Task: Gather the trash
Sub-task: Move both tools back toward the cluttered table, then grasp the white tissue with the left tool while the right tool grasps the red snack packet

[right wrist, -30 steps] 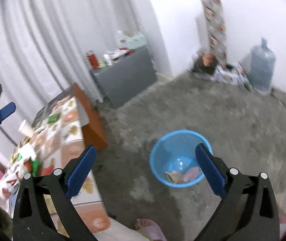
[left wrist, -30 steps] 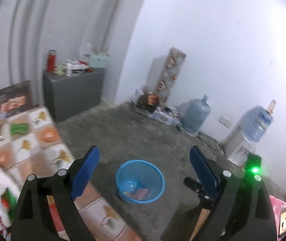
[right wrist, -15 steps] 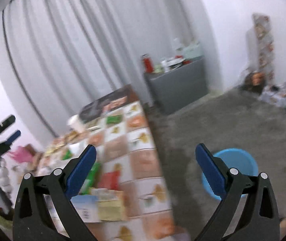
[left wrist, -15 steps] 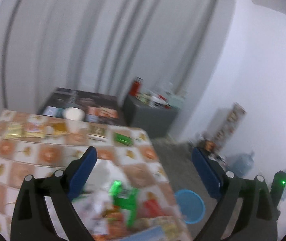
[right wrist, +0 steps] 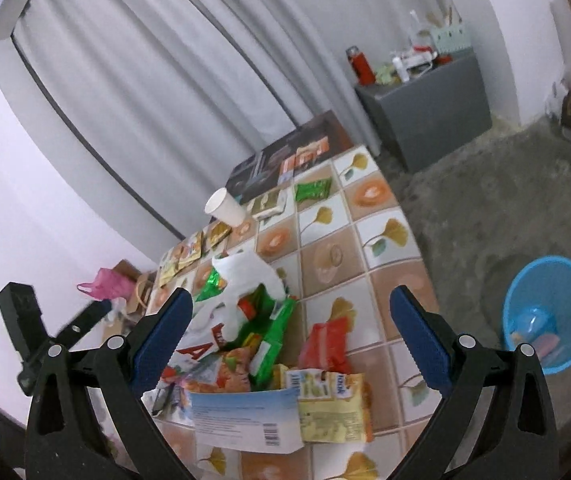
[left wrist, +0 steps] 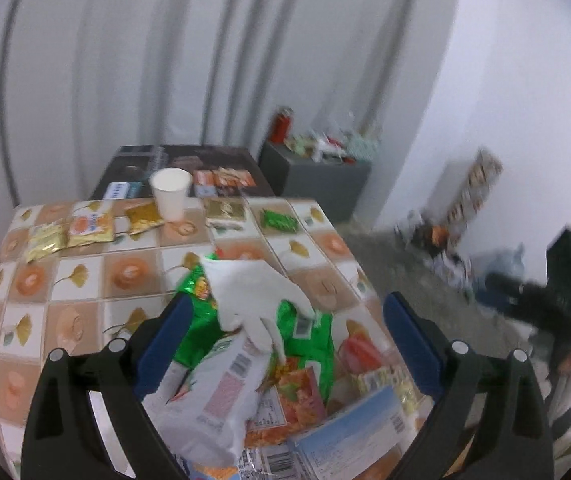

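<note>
A pile of trash lies on the tiled table (left wrist: pixel 85 280) (right wrist: pixel 381 216): a white glove (left wrist: pixel 253 292) (right wrist: pixel 245 276), green wrappers (left wrist: pixel 309 332) (right wrist: pixel 269 340), a white bag (left wrist: pixel 213 400), a red wrapper (right wrist: pixel 325 344), a yellow packet (right wrist: pixel 329 408) and a blue-white box (left wrist: pixel 349 436) (right wrist: pixel 245 416). My left gripper (left wrist: pixel 289 344) is open and empty above the pile. My right gripper (right wrist: pixel 291 340) is open and empty above the pile. The blue trash basket (right wrist: pixel 549 312) stands on the floor right of the table, holding some trash.
A white paper cup (left wrist: pixel 171 194) (right wrist: pixel 225 206), gold sachets (left wrist: pixel 81 228) and a small green packet (left wrist: pixel 279 220) (right wrist: pixel 313 190) lie farther back on the table. A grey cabinet (left wrist: pixel 317 172) (right wrist: pixel 429 100) stands by the curtain. A dark box (left wrist: pixel 181 168) lies at the table's far end.
Both grippers swung from the floor and blue basket back over the table; the trash pile now sits between their open fingers. Both stayed open and empty.
</note>
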Demonstrator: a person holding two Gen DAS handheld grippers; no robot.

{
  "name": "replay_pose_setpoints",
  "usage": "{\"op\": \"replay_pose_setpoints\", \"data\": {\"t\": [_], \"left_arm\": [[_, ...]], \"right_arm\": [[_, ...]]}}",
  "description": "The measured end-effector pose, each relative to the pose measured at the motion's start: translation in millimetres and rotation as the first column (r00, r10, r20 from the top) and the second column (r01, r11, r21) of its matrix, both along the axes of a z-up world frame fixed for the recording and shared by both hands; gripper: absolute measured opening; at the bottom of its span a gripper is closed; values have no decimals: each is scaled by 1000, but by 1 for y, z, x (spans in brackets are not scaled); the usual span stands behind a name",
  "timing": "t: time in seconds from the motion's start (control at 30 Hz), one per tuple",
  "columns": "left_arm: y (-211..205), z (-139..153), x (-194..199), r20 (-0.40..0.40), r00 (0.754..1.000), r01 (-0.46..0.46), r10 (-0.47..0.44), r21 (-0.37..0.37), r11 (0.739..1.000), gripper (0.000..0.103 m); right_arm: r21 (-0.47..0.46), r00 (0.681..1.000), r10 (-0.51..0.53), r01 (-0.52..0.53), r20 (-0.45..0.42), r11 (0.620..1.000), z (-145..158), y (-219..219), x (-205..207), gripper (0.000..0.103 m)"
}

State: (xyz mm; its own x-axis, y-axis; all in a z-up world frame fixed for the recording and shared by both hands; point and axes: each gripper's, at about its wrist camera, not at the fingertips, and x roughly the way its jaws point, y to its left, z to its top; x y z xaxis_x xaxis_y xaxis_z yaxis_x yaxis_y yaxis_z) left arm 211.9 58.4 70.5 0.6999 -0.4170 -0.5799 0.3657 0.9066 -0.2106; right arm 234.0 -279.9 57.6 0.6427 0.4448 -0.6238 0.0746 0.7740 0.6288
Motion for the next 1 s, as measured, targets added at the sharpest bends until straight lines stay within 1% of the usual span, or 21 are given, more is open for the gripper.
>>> {"op": "replay_pose_setpoints", "data": {"t": [0.07,0.1,0.13,0.2,0.23,0.27,0.33,0.4,0.5,0.57,0.63,0.77,0.8,0.83,0.9,0.97,1.0], "left_arm": [[-17,-2,11,-13,999,32,-31,76,997,94],[-30,-5,22,-29,997,70,-67,134,989,94],[-37,-7,27,-37,996,90,-85,158,983,94],[-57,-18,49,-107,983,169,-148,217,962,94],[-63,-24,58,-141,977,190,-161,233,954,94],[-69,-32,68,-177,970,207,-165,251,946,91],[-81,-49,87,-245,953,245,-176,289,925,90],[-88,-62,101,-283,943,268,-178,325,907,87],[-94,-79,119,-330,929,293,-168,377,879,82],[-96,-89,128,-351,924,298,-152,410,862,77],[-97,-98,135,-381,912,316,-151,420,851,73],[-96,-104,143,-418,897,327,-146,405,854,62],[-95,-104,143,-422,895,328,-146,399,856,59],[-94,-103,144,-426,893,328,-147,392,859,55],[-92,-103,147,-430,891,321,-145,373,870,50],[-90,-102,149,-437,888,315,-142,353,881,41],[-88,-102,151,-442,886,309,-140,339,888,39]], "right_arm": [[26,1000,9,-8,-17,1000,-3,1,4,94],[33,1000,16,-15,-26,999,-5,3,8,93],[32,999,22,-21,-34,999,-7,5,12,92],[28,997,37,-35,-67,999,-15,9,20,88],[26,995,40,-37,-87,999,-20,10,23,85],[29,992,42,-39,-117,999,-27,10,26,83],[49,987,44,-37,-152,998,-35,8,28,82],[46,982,47,-39,-185,998,-43,7,30,81],[36,970,82,-75,-231,997,-55,10,35,81],[35,956,107,-101,-272,994,-66,14,42,80],[24,937,140,-140,-319,990,-78,21,49,79],[-9,891,205,-228,-406,974,-101,40,62,76],[-20,884,217,-247,-414,969,-104,44,63,76],[-37,877,229,-269,-422,962,-106,50,64,75],[-76,863,249,-312,-439,947,-110,61,67,74],[-97,854,255,-332,-453,938,-114,68,68,64],[-105,851,249,-331,-463,938,-117,69,70,62]]}}
